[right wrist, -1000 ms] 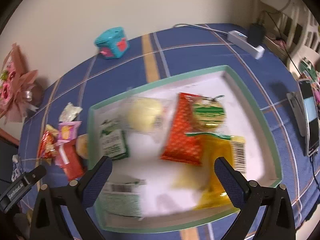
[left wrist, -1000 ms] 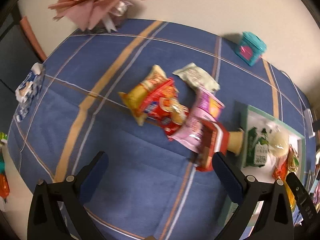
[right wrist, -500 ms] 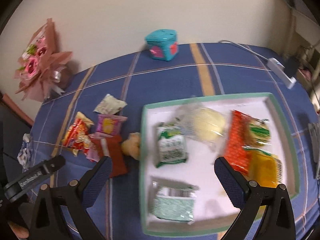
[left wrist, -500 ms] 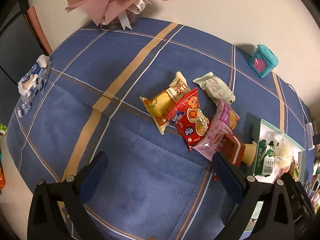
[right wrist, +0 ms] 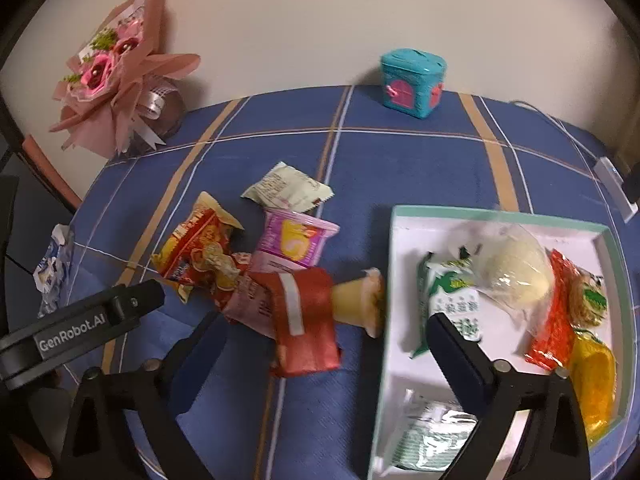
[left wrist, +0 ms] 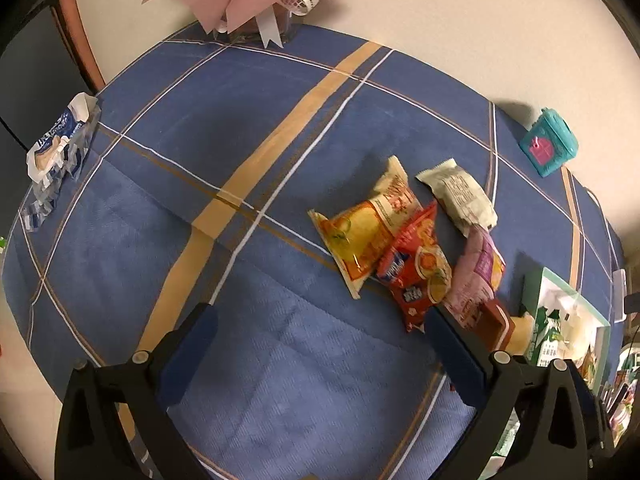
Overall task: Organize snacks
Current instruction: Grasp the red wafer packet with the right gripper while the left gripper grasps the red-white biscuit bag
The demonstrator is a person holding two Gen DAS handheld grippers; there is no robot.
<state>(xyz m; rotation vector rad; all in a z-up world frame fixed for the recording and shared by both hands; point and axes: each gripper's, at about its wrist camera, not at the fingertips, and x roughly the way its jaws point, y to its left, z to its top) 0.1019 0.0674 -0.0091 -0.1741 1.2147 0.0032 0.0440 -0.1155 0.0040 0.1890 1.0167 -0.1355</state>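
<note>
Loose snacks lie in a heap on the blue cloth: a yellow bag (left wrist: 368, 232), a red bag (left wrist: 416, 272), a pale wrapper (left wrist: 460, 196), a pink packet (right wrist: 296, 240), a dark red packet (right wrist: 304, 320) and a small yellow pudding cup (right wrist: 356, 300). A green-rimmed white tray (right wrist: 400, 264) at the right holds several snacks. My left gripper (left wrist: 320, 356) is open and empty, left of the heap. My right gripper (right wrist: 324, 356) is open and empty above the dark red packet and the tray's left edge.
A pink bouquet (right wrist: 116, 64) and a teal box (right wrist: 412, 76) stand at the table's back by the wall. A crumpled blue-white wrapper (left wrist: 60, 148) lies at the left edge. A white power strip (right wrist: 616, 184) sits at the far right.
Both grippers have swung left. The right view has shifted from over the tray to the heap beside it. The left view has shifted left, leaving the heap at its right.
</note>
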